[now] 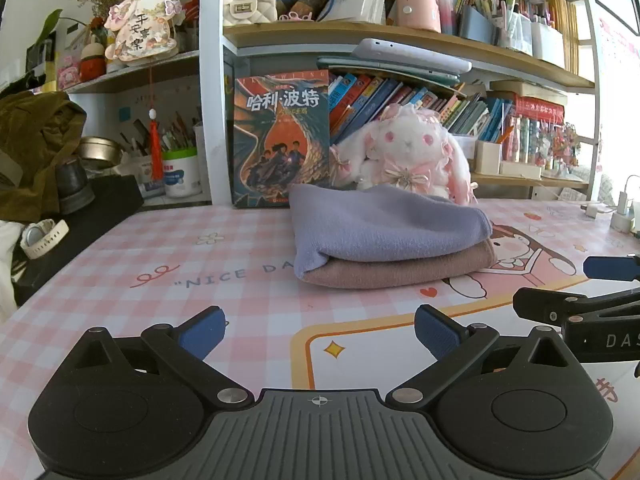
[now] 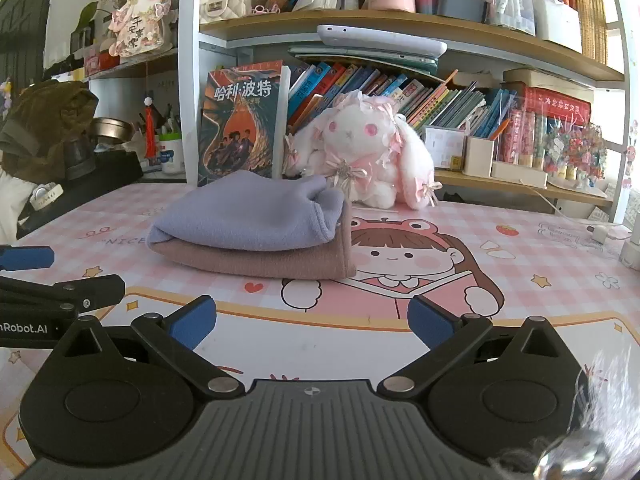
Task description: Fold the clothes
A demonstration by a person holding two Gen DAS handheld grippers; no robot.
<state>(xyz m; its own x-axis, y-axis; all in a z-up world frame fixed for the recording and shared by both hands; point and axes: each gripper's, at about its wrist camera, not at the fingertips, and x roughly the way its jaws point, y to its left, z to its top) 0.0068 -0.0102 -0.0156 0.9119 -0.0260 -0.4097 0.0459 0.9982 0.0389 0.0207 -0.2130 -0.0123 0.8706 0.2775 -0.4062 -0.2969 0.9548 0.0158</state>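
Observation:
A folded lavender cloth (image 1: 384, 224) lies on top of a folded dusty-pink cloth (image 1: 400, 270) on the pink checked desk mat (image 1: 160, 264). The stack also shows in the right wrist view, lavender cloth (image 2: 248, 216) over pink cloth (image 2: 272, 262). My left gripper (image 1: 318, 332) is open and empty, low over the mat, short of the stack. My right gripper (image 2: 312, 322) is open and empty, also short of the stack. Each gripper shows at the edge of the other's view, the right one in the left wrist view (image 1: 592, 300) and the left one in the right wrist view (image 2: 48, 288).
A white and pink plush rabbit (image 2: 368, 156) and an upright book (image 1: 280, 136) stand right behind the stack. Bookshelves (image 1: 400, 40) fill the back. A black stand with a watch (image 1: 40, 236) and an olive garment (image 1: 36, 148) sit at the left. Chargers (image 1: 624, 212) lie far right.

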